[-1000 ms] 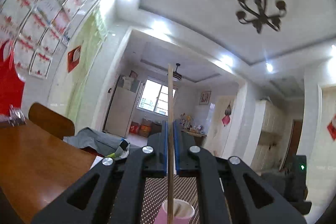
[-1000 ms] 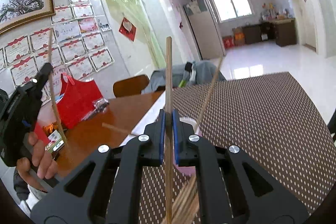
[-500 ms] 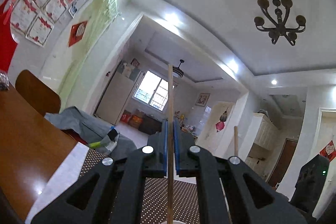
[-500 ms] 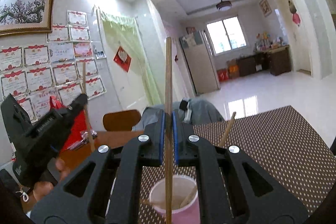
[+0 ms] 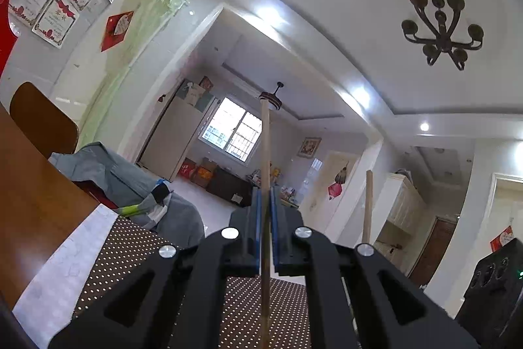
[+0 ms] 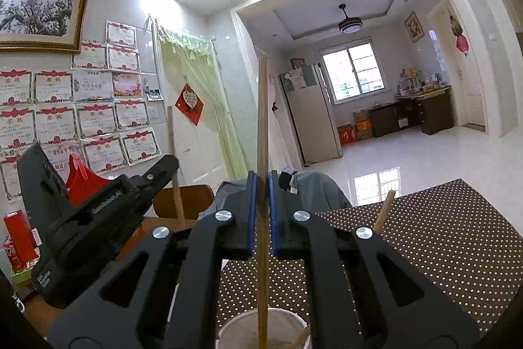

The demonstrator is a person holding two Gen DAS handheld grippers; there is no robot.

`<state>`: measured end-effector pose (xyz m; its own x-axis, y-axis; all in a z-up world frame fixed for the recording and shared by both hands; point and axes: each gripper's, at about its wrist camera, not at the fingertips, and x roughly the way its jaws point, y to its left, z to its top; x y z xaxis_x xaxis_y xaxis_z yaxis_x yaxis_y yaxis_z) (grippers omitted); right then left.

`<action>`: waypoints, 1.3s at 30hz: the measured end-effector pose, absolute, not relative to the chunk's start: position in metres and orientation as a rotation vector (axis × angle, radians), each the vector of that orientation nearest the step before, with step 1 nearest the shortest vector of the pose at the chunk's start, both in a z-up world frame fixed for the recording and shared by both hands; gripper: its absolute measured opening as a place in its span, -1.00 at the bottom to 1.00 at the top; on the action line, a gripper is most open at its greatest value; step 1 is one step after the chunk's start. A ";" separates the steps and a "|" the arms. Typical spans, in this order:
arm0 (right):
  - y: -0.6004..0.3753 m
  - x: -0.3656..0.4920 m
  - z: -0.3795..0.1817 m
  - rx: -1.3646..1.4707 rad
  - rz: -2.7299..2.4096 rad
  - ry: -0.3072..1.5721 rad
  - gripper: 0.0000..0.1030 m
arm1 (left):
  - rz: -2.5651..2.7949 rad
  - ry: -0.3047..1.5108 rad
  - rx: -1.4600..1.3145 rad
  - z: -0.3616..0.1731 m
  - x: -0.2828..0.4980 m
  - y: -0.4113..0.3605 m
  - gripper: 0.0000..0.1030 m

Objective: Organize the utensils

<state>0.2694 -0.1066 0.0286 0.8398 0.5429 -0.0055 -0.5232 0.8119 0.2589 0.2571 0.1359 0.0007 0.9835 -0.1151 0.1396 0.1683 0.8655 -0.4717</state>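
Both grippers have swung across the room since the earlier frames, and the pale round cup (image 6: 261,329) now sits directly beneath the right gripper (image 6: 260,211), whose blue-padded fingers (image 6: 251,211) are clamped on an upright thin wooden chopstick (image 6: 262,126) with its lower end inside the cup's rim. At left in the right wrist view, the left gripper (image 5: 264,228) hangs above the brown wooden counter (image 5: 36,201) beside the dotted brown mat (image 6: 441,234), fingers closed on a second upright wooden chopstick (image 5: 264,146). Another wooden chopstick (image 6: 384,211) leans out of the cup to the right.
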 end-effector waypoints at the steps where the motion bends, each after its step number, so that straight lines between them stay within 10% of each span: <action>1: -0.107 0.270 0.027 0.252 0.569 0.081 -0.86 | -0.152 -0.099 -0.500 -0.001 0.260 0.134 -0.89; 25: -0.110 0.238 0.007 0.176 0.551 0.198 -0.85 | -0.185 0.043 -0.333 -0.015 0.217 0.116 -0.88; 29: -0.112 0.232 0.004 0.170 0.540 0.218 -0.85 | -0.195 0.057 -0.323 -0.011 0.205 0.114 -0.37; 39: -0.116 0.223 0.006 0.174 0.520 0.262 -0.84 | -0.127 0.030 -0.277 0.003 0.172 0.117 -0.01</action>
